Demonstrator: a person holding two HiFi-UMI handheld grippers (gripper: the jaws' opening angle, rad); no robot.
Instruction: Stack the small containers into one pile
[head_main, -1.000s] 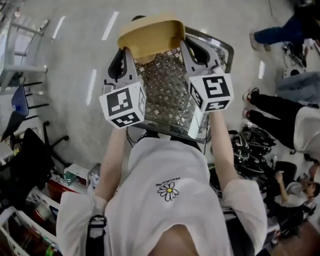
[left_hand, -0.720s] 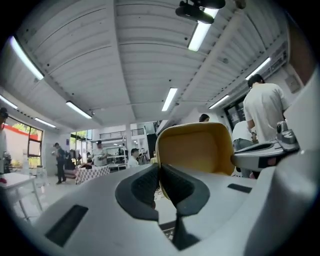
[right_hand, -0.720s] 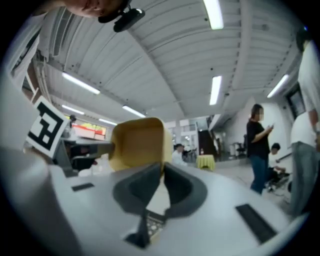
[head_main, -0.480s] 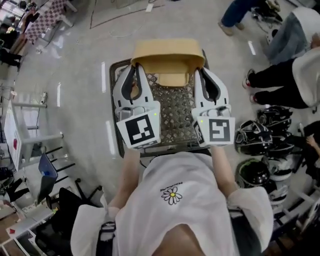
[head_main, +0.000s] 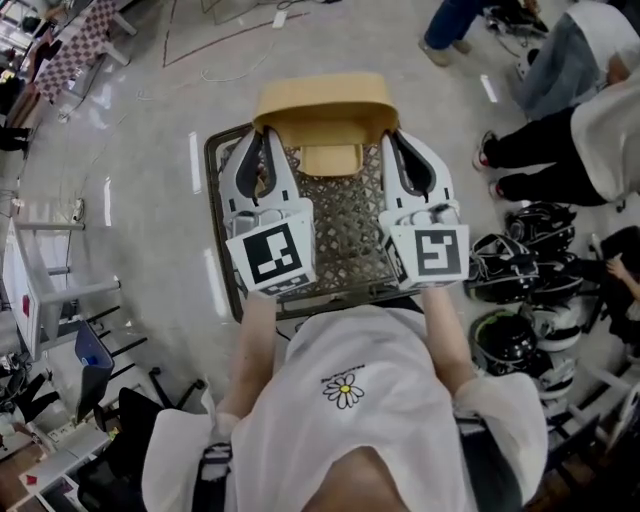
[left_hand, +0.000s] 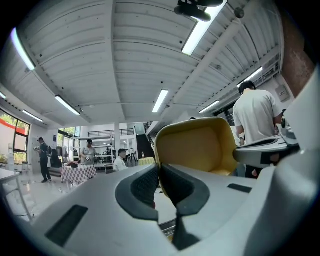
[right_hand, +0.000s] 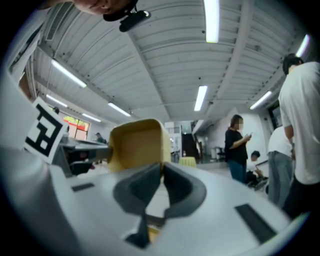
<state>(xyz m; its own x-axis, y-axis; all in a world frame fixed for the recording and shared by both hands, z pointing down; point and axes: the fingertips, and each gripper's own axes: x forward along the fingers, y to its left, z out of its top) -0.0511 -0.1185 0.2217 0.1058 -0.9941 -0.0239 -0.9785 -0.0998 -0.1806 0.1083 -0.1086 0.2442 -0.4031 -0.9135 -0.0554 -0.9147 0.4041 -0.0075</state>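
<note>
A yellow plastic container (head_main: 325, 100) is held up on its side between my two grippers, its open mouth facing back toward me. My left gripper (head_main: 262, 135) is shut on its left rim and my right gripper (head_main: 392, 137) is shut on its right rim. In the left gripper view the container (left_hand: 200, 145) rises just past the closed jaws of the left gripper (left_hand: 159, 172). The right gripper view shows the same container (right_hand: 135, 142) beyond the right gripper (right_hand: 162, 172). Below it, a second yellow container (head_main: 330, 160) lies in the cart.
A metal mesh cart (head_main: 215, 200) stands right under my hands on the shiny floor. Helmets (head_main: 515, 270) are heaped at the right, with people (head_main: 560, 150) standing beyond them. A chair (head_main: 92, 362) and shelving sit at the lower left.
Both grippers have swung with the container from a tilted pose to a level one, and the cart now lies squarely below them. Over the last half second almost nothing moved.
</note>
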